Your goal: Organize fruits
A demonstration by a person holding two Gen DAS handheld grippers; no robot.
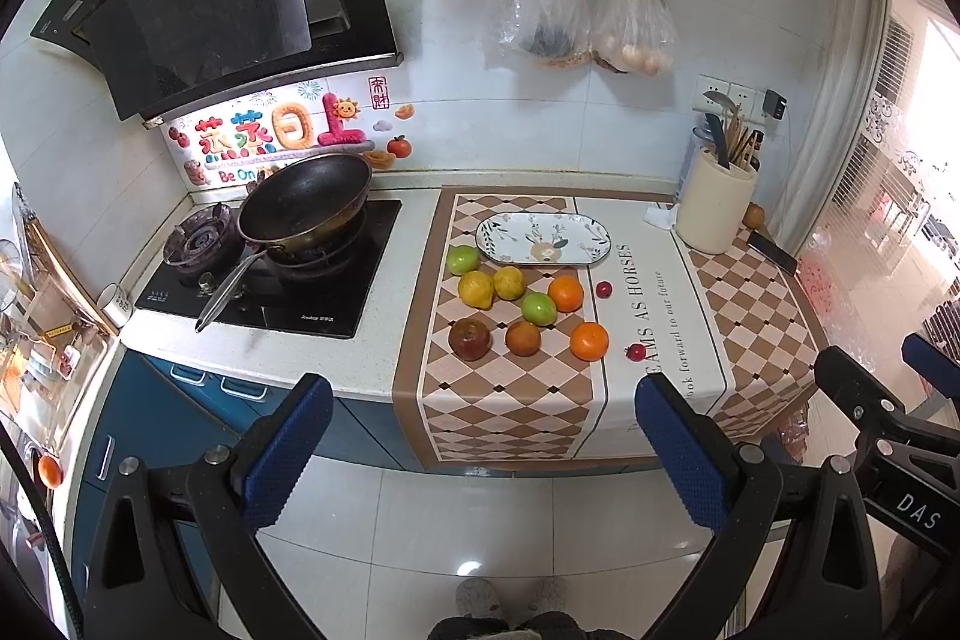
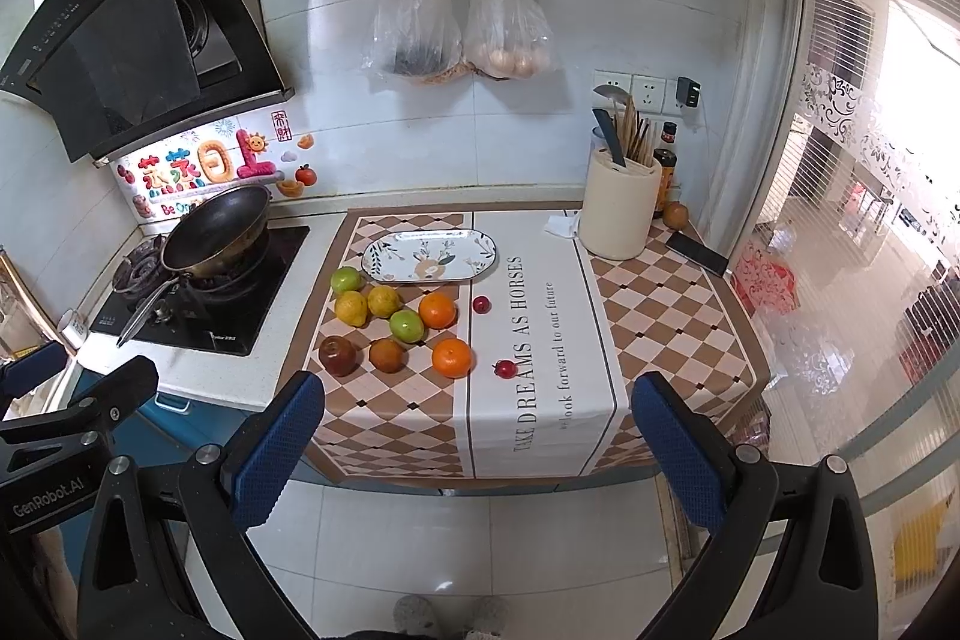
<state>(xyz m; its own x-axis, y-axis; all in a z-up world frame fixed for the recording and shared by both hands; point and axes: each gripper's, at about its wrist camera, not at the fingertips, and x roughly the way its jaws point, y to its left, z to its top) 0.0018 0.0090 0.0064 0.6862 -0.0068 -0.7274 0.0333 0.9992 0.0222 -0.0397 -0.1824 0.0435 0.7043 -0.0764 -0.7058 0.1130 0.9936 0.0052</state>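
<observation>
Several fruits lie on the checkered cloth (image 1: 510,400) in front of an empty oval floral plate (image 1: 543,238) (image 2: 429,256): two oranges (image 1: 589,341) (image 2: 453,357), two green apples (image 1: 538,308) (image 2: 407,325), two lemons (image 1: 476,289) (image 2: 351,308), a dark red apple (image 1: 469,338) (image 2: 338,355), a brownish fruit (image 1: 522,338) (image 2: 387,355) and two small red fruits (image 1: 635,352) (image 2: 504,369). My left gripper (image 1: 483,451) and right gripper (image 2: 477,451) both hover open and empty over the floor, short of the counter's front edge.
A black wok (image 1: 306,202) sits on the gas hob left of the cloth. A cream utensil holder (image 1: 714,208), a phone (image 2: 696,253) and bottles stand at the back right. Plastic bags (image 2: 456,22) and red scissors hang on the wall. A person's feet (image 1: 510,601) show below.
</observation>
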